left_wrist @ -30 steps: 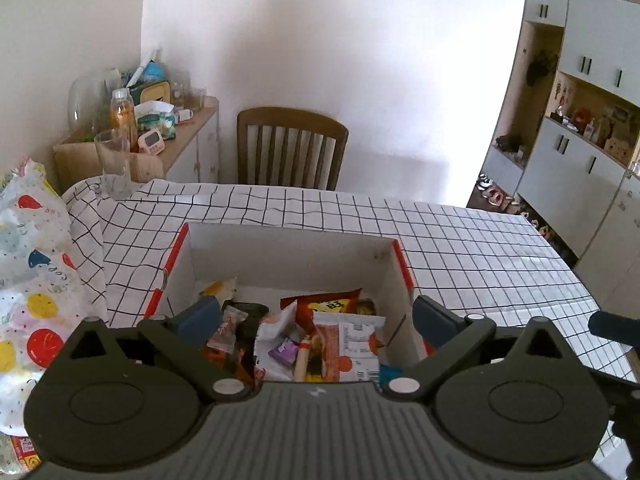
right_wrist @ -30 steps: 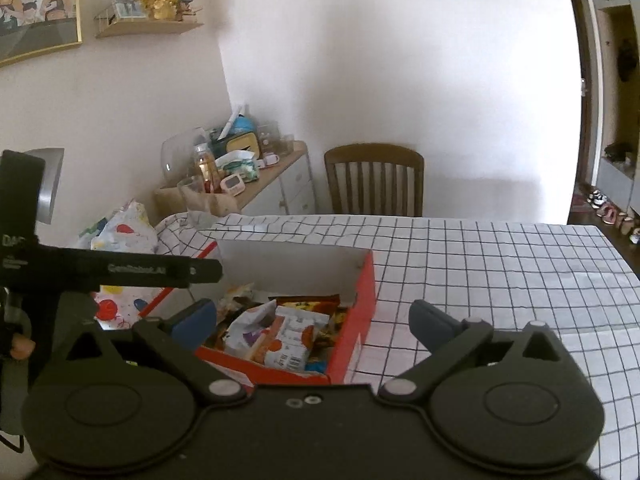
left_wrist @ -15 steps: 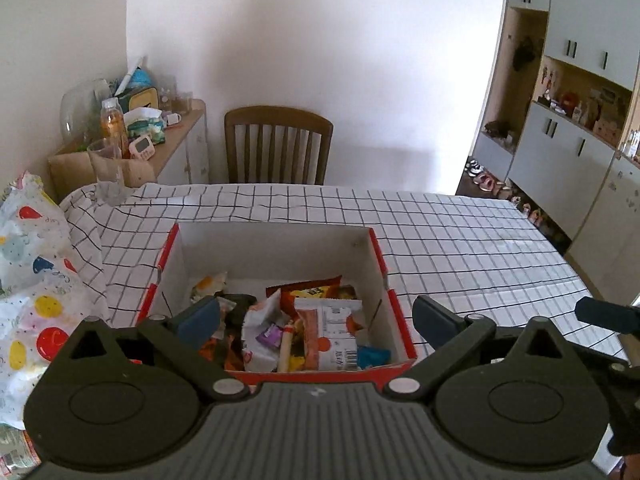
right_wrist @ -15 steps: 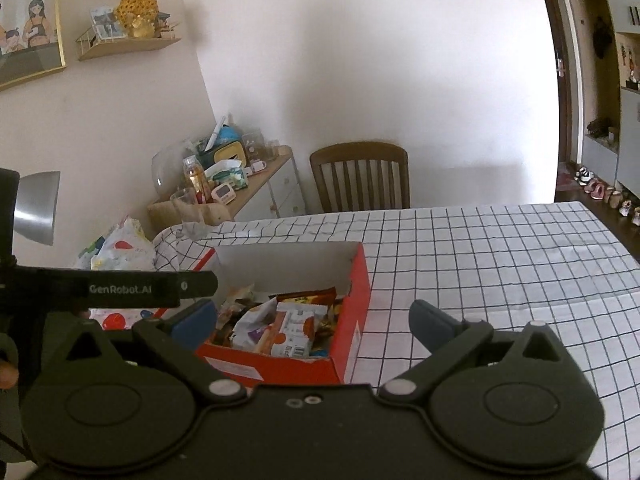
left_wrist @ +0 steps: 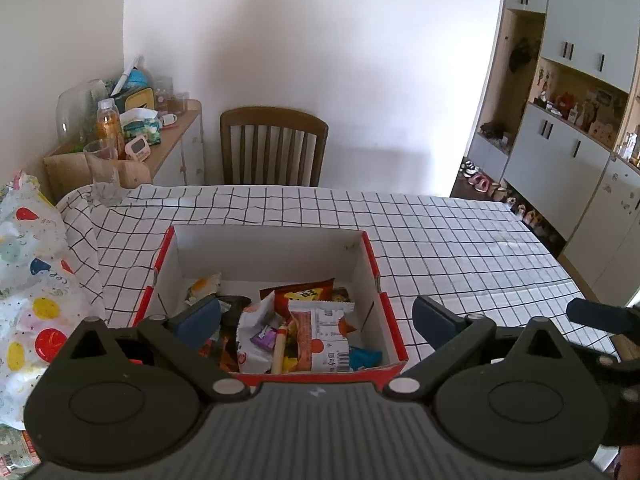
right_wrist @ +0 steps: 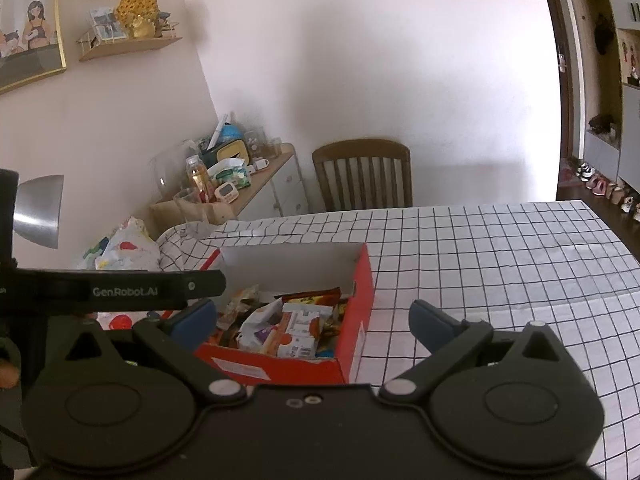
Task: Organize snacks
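A red cardboard box [left_wrist: 372,272] [right_wrist: 362,316] with white inner walls sits on the checked tablecloth, holding several snack packets. A white and orange packet [left_wrist: 322,332] [right_wrist: 298,330] lies on top, beside an orange bag [left_wrist: 302,290]. My left gripper [left_wrist: 316,316] hangs open above the box's near edge, nothing between its blue-padded fingers. My right gripper [right_wrist: 312,316] is open too, to the right of the box and further back from it. Part of the left gripper's body [right_wrist: 112,286] shows at the left of the right wrist view.
A colourful dotted plastic bag [left_wrist: 32,280] lies left of the box. A wooden chair [left_wrist: 274,146] stands at the table's far side, a cluttered sideboard [left_wrist: 132,132] at the back left. White cabinets [left_wrist: 572,152] line the right wall. Bare tablecloth [left_wrist: 460,240] stretches to the right.
Both grippers have drawn back from the box and risen, so the box looks smaller and its near wall now shows. Both stay open.
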Available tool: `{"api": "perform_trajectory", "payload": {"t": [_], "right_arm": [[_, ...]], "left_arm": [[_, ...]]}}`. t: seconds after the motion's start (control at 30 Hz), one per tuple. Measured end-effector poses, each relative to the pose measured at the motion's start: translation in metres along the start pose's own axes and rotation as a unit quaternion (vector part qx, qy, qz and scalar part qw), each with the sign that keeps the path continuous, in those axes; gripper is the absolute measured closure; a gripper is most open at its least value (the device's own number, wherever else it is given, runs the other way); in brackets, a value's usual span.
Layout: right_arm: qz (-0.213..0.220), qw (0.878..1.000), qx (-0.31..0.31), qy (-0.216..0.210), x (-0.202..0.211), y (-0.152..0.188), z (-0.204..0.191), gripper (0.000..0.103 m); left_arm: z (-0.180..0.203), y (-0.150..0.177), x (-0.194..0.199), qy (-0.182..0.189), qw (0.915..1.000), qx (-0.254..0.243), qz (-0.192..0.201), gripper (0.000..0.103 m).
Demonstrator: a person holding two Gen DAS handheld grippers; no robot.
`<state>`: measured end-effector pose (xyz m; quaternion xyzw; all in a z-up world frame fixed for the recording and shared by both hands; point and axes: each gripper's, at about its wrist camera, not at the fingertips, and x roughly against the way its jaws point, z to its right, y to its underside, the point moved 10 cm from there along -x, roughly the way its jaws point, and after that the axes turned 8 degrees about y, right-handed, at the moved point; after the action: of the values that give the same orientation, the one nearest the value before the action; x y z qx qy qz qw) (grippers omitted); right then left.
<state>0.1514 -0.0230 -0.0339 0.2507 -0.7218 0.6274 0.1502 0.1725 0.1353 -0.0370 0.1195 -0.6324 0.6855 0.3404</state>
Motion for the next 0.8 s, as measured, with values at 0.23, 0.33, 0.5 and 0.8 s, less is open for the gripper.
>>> {"api": "perform_trajectory", "payload": {"t": [0.23,0.33,0.5,0.8], "right_arm": [[0.004,1.000,-0.007,0.021,-0.005,-0.004,0.005,0.000],[0.002,0.999,-0.002,0.033,-0.010,-0.004,0.006,0.000],[-0.004,0.999,-0.018,0.041,-0.015,-0.007,0.011,0.000],[-0.010,0.998,-0.019,0.052,-0.026,-0.013,0.013,0.000]], "left_arm": [[-0.001,-0.002,0.003,-0.001,1.0000,0.003,0.002,0.000],[-0.001,-0.003,0.004,-0.001,1.0000,0.003,0.004,0.000],[-0.001,-0.004,0.005,0.001,1.0000,0.003,0.005,0.000],[-0.004,-0.011,0.006,-0.004,0.9999,0.003,0.009,0.000]]}}
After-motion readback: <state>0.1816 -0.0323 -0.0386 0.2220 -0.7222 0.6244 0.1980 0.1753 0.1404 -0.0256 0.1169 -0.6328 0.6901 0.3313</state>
